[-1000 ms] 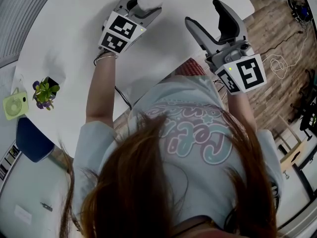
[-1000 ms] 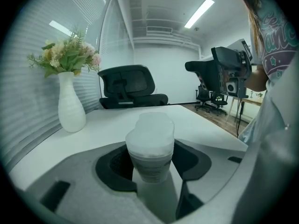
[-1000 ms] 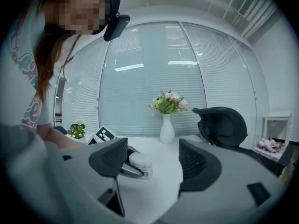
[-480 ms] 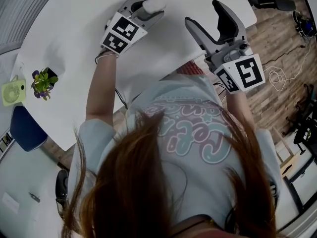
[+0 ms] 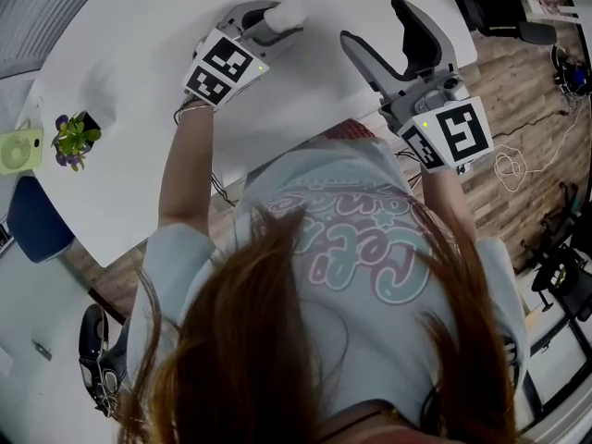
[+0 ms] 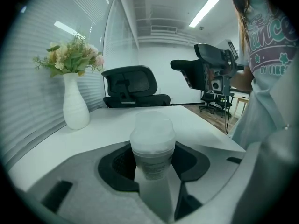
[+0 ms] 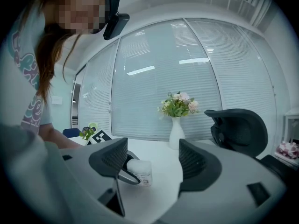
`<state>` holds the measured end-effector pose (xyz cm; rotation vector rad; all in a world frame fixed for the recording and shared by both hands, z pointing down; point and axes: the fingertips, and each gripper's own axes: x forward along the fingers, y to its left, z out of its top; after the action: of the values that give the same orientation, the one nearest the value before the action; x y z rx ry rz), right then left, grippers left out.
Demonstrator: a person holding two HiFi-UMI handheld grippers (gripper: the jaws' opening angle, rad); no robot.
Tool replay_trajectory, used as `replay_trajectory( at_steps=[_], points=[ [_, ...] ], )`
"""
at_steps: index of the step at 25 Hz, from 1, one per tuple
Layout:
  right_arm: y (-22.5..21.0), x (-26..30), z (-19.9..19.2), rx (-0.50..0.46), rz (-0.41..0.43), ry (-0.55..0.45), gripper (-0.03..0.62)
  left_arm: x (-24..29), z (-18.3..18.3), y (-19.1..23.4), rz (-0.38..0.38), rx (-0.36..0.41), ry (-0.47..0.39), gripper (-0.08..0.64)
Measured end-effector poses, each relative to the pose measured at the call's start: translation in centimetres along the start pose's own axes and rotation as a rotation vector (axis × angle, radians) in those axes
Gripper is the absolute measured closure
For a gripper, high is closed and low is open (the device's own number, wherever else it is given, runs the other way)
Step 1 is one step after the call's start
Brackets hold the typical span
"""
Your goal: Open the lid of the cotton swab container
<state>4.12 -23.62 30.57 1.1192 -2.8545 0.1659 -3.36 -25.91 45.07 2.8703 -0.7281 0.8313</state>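
Closing in over the last moment, the left tool [image 5: 277, 18] has brought its jaws onto the cotton swab container [image 6: 153, 143], and in the head view the potted plant [image 5: 72, 140] and the little green fan [image 5: 18, 149] now sit nearer the picture's left edge than before. From my seat the left gripper view settles the grasp: the container stands upright between the two dark pads, which press on its sides, with its base on the white desk [image 5: 139, 109]. I read the right tool [image 5: 375, 23] as released, its jaws wide apart with nothing between them. It hangs beside the left one, apart from it, and its camera looks across at the container.

At the desk's far side a white vase [image 6: 75, 106] holds a bunch of pale flowers [image 6: 70, 57], and a black office chair [image 6: 131, 85] stands behind the desk. The small pot holds a plant with purple blooms. I cannot make out what is inside the swab container.

It is a frosted, whitish cylinder with a domed lid that is shut and slightly wider than the body. A printed label wraps the body below the lid, too small for me to read.
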Motion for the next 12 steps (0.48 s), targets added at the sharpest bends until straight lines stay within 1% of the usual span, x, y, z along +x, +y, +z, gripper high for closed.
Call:
replay_trajectory(
  at_steps=[12],
  points=[
    [-1.6, 0.8, 1.1, -0.01, 0.09, -0.027, 0.262, -1.5, 2.5, 0.3, 0.036, -0.018, -0.019, 0.367]
  ],
)
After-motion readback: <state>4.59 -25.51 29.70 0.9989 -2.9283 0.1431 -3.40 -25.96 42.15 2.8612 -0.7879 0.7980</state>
